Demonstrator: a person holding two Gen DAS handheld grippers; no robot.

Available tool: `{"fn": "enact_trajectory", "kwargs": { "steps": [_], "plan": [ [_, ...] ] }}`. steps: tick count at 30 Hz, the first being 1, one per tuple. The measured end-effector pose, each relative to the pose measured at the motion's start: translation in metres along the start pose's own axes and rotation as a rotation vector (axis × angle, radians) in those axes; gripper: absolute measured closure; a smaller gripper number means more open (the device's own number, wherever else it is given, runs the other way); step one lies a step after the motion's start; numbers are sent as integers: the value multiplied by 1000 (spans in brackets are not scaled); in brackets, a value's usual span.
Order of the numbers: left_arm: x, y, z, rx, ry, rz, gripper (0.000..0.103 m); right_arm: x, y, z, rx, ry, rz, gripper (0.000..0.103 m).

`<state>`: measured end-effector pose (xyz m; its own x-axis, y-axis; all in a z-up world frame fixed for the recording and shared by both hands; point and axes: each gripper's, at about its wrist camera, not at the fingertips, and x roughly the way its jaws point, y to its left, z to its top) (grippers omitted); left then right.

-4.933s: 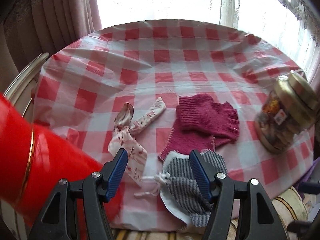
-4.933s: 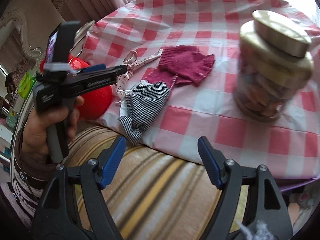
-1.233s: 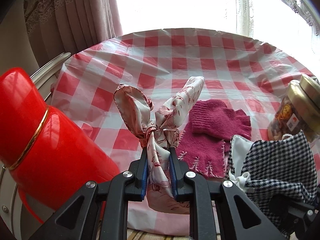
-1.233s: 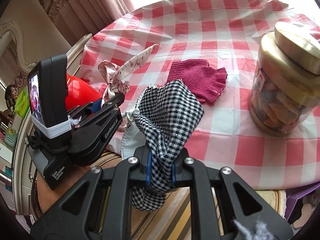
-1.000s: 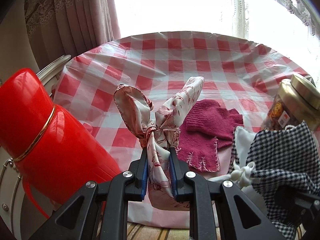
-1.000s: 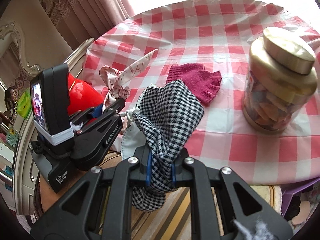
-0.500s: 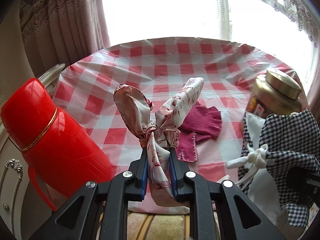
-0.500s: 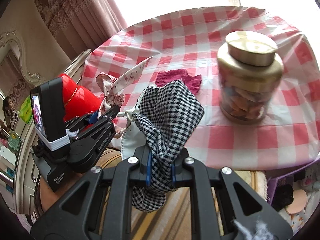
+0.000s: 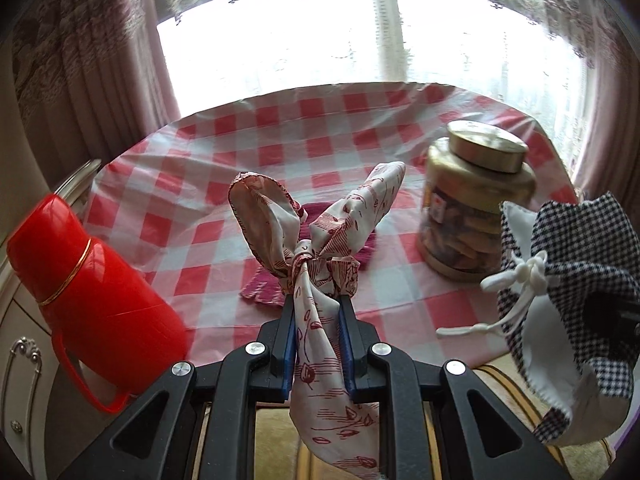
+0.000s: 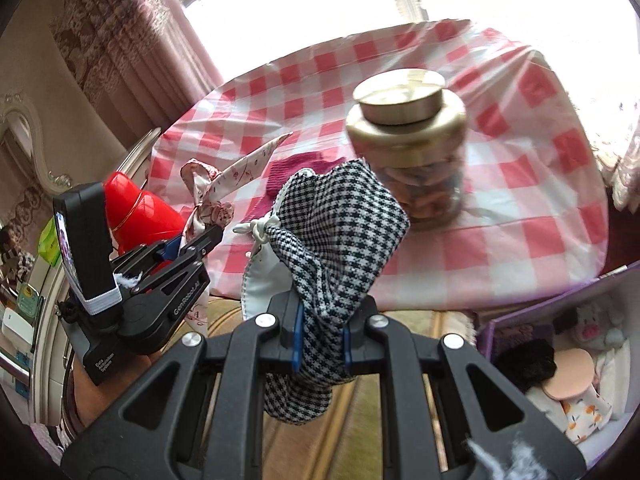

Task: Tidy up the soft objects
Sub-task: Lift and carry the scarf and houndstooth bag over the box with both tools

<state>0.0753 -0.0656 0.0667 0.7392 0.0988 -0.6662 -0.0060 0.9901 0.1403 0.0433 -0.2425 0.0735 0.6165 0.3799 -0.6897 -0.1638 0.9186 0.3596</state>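
My left gripper [image 9: 318, 322] is shut on a knotted white scarf with a red print [image 9: 320, 236], held up off the table. The same scarf [image 10: 236, 172] shows in the right wrist view, sticking out of the left gripper [image 10: 200, 240]. My right gripper [image 10: 320, 320] is shut on a black-and-white houndstooth pouch [image 10: 344, 224] with a white lining and drawstring, which also hangs at the right of the left wrist view as the pouch [image 9: 576, 264]. Crimson knit gloves [image 9: 368, 252] lie on the checked tablecloth behind the scarf, mostly hidden.
A round table with a red-and-white checked cloth [image 9: 280, 152] carries a glass jar with a gold lid [image 9: 476, 208] and a red thermos [image 9: 92, 280]. A purple box [image 10: 560, 352] holding soft items stands low at the right. A striped cushion [image 10: 360, 420] lies below.
Both grippers have drawn back from the table and risen a little with their cloths. The table looks smaller, and the purple box has come into the right wrist view.
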Motion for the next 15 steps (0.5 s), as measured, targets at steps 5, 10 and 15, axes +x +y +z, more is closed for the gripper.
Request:
{"fn": "enact_trajectory", "kwargs": {
  "steps": [5, 10, 15],
  "plan": [
    [-8, -20, 0, 39, -5, -23, 84, -17, -21, -10, 34, -16, -25, 85],
    [-18, -41, -2, 80, -11, -55, 84, -35, -43, -20, 58, -28, -62, 85],
    [-27, -63, -4, 121, -20, -105, 84, -54, -72, -35, 96, -33, -121, 85]
  ]
}}
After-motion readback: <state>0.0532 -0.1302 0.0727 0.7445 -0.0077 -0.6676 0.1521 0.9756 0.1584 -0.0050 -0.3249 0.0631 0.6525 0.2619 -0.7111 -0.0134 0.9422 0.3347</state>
